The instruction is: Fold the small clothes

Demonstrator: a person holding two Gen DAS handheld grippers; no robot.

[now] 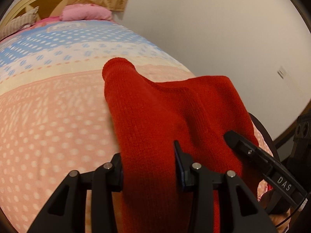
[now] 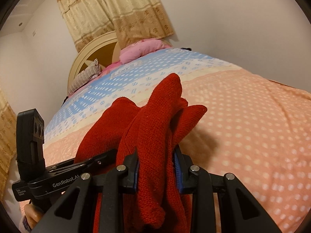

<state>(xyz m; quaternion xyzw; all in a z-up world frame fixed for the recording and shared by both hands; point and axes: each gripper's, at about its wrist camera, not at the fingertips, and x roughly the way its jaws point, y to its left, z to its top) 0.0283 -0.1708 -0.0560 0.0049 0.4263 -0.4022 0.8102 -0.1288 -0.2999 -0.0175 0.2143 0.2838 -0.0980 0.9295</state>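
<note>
Gripping the same red knit garment point(image 1: 155, 116) from two sides, both grippers held it lifted above the bed point(image 1: 48, 126), its far folds flopping forward toward the spotted pink and blue bedspread point(image 2: 252, 126). The left gripper point(image 1: 149, 167) was clamped on a thick band of the knit, and the right gripper point(image 2: 156, 167) was pinched on a bunched wad of it, blue pads pressed into the wool; the two tools sat close beside each other, which left the cloth between them slack and heaped rather than stretched. Holding it by two points probably served to spread an edge before laying it flat for a fold. Open bedspread lay ahead and to both sides, with the pink pillow point(image 2: 140, 50) and headboard point(image 2: 93, 52) well apart at the far end. A bare wall point(image 1: 223, 38) ran along the bed's far side in the left wrist view.
</note>
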